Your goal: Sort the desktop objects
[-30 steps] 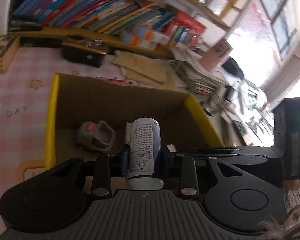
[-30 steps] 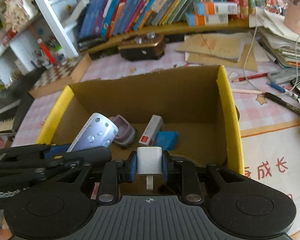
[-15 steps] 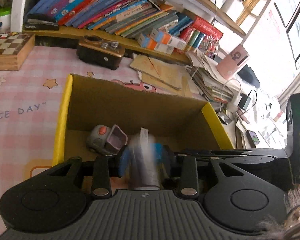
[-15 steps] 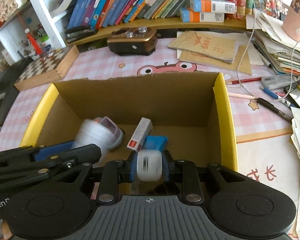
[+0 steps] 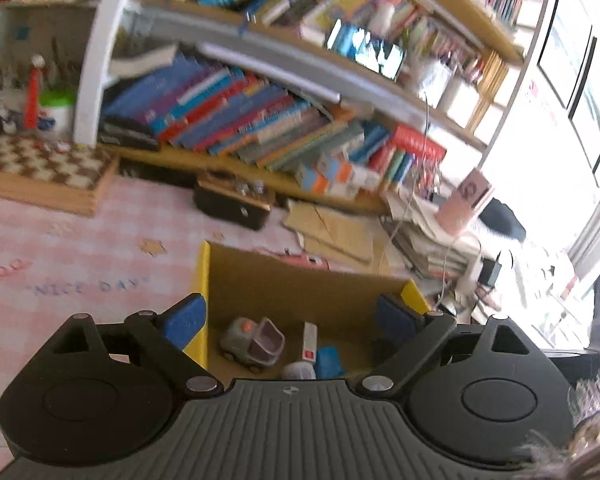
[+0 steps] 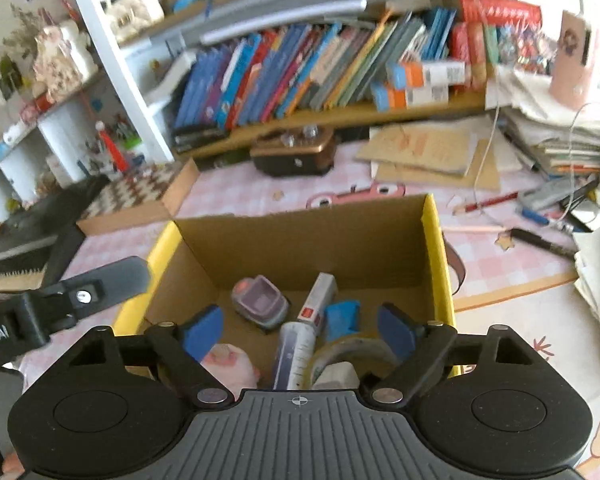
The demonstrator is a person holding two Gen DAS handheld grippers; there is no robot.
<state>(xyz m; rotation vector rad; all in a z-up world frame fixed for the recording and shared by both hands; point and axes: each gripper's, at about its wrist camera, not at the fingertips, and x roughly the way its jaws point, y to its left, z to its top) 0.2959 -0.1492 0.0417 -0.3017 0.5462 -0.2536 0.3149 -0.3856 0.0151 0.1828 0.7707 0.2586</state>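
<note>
Both grippers hang above the open brown cardboard box with yellow-edged flaps, which serves as the collecting bin for the sorted desktop objects. The left gripper is released: its jaws have just been opening, the blue foam pads stand wide apart, and nothing lies between them. The right gripper is likewise released, its jaws have just been opening, and its pads are clear of any object.

The white cylindrical spray bottle with printed label lies on its side on the box floor, directly below and ahead of the right gripper. Just to its right, a small white plastic charger block rests inside a ring of clear adhesive tape. Both appear to be at rest inside the box, so this deposit step looks complete.

Further ahead of the grippers lie a grey toy car with orange button and lilac scoop, a slim white carton with red mark and a blue soft-looking block. A pink rounded soft item sits below the right gripper's left pad.

The box walls are matt corrugated board. It stands on a table with a pink chequered cloth. Pens lie loose to the right of the box and seem the likely next items.
</note>
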